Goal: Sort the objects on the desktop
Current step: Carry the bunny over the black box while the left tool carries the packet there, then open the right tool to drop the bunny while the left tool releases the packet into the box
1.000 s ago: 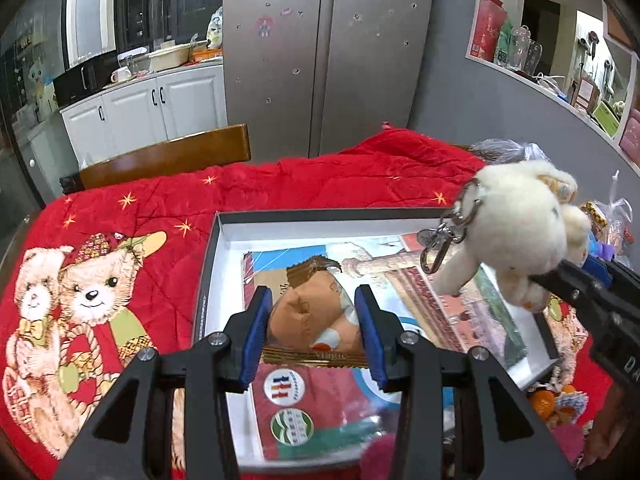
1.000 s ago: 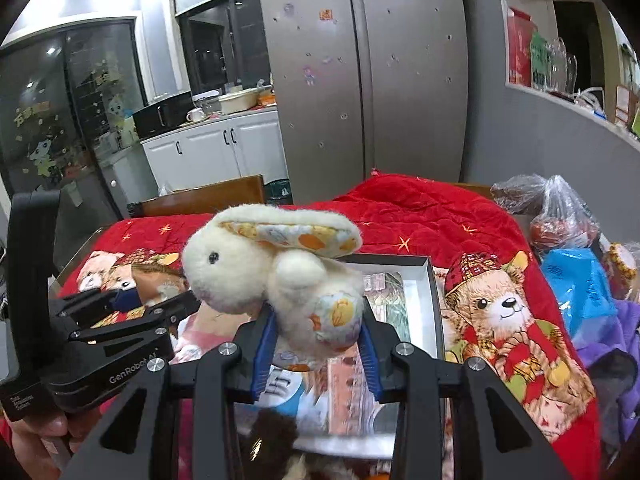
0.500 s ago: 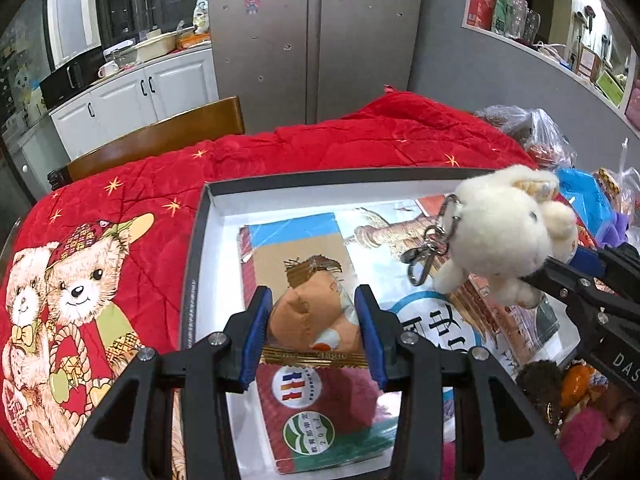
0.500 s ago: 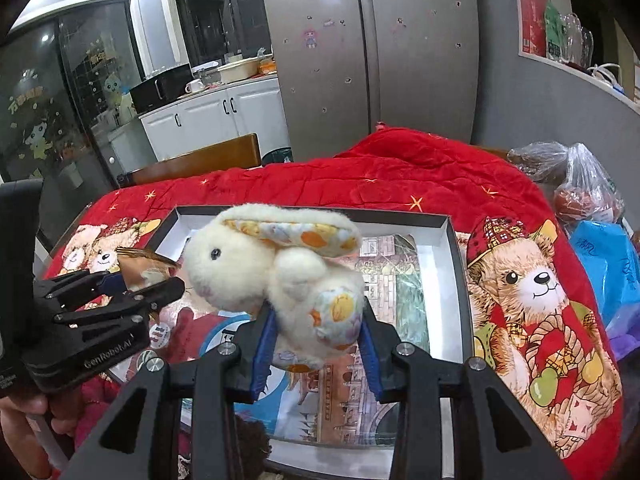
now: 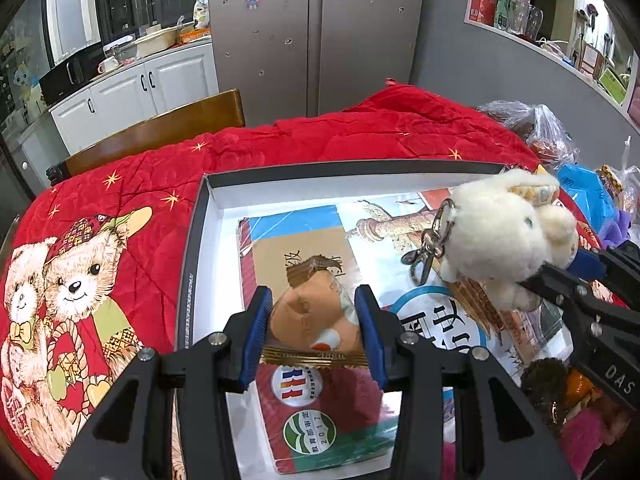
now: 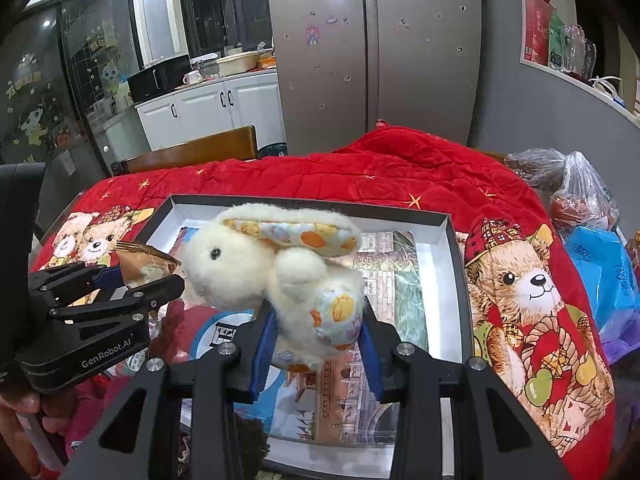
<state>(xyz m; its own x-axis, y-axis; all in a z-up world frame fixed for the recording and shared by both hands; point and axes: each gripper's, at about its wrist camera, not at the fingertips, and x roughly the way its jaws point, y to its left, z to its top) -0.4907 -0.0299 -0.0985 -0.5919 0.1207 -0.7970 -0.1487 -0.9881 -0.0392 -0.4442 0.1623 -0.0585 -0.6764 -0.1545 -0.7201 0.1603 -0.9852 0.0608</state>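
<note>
Red quilt point(image 5: 320, 140) under book-filled box point(image 5: 196, 240); left gripper point(image 5: 316, 328) clenching snack packet point(image 5: 312, 308), right gripper point(image 6: 318, 340) plush rabbit point(image 6: 276, 268).

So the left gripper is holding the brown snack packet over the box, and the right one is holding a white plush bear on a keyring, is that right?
Not quite: the plush in the right gripper is a white rabbit with long patterned ears, not a bear, as the right wrist view shows. The rest stands: the left gripper holds the brown snack packet over the box.

A white plush rabbit point(image 6: 276, 276) and a brown snack packet point(image 5: 310, 308) are both held above the box point(image 5: 192, 264).
</note>
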